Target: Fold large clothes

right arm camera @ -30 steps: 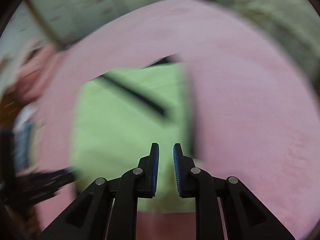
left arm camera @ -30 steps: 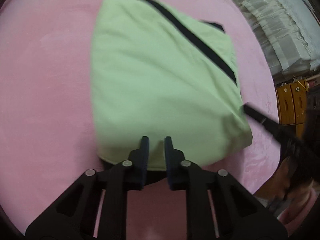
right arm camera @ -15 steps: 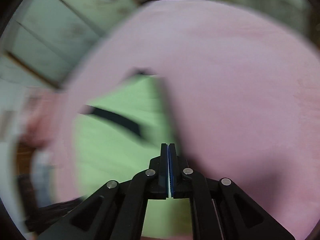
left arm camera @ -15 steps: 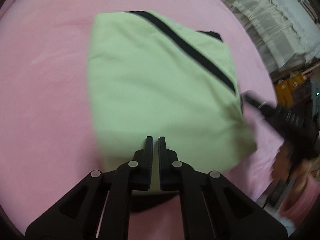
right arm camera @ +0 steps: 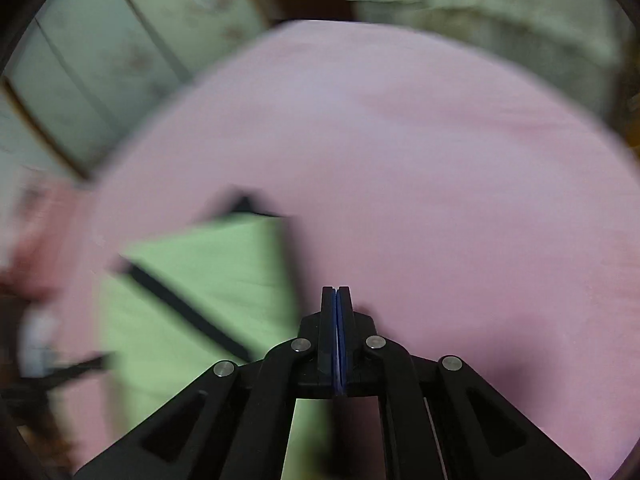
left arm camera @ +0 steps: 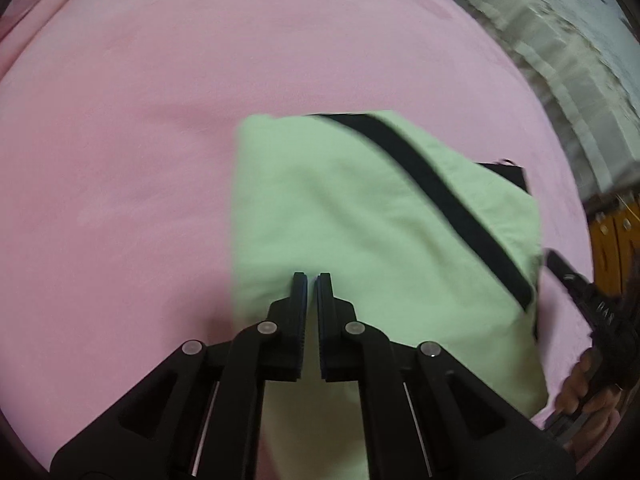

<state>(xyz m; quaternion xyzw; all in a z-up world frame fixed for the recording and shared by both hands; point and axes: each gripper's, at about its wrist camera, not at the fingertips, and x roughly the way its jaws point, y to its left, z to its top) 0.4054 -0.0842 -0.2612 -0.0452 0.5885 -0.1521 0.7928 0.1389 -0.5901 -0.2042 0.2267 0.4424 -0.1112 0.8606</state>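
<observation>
A folded light-green garment (left arm camera: 360, 232) with a black diagonal stripe (left arm camera: 440, 196) lies on the pink bed cover (left arm camera: 140, 140). My left gripper (left arm camera: 312, 280) hovers over its near-left part, jaws almost closed with a thin gap and nothing between them. My right gripper (right arm camera: 336, 292) is shut and empty, above pink cover just right of the garment (right arm camera: 208, 280). The right gripper also shows in the left wrist view (left arm camera: 588, 300), at the garment's right edge, held by a hand.
White draped bedding (left arm camera: 580, 60) lies past the bed's far right edge. Orange wooden furniture (left arm camera: 616, 240) stands at the right. Pale sliding doors (right arm camera: 100, 60) stand behind the bed on the left.
Both grippers closed from open. Both pulled back and up from the garment, which now sits farther off and lower right in the left view; the right gripper swung right onto pink cover.
</observation>
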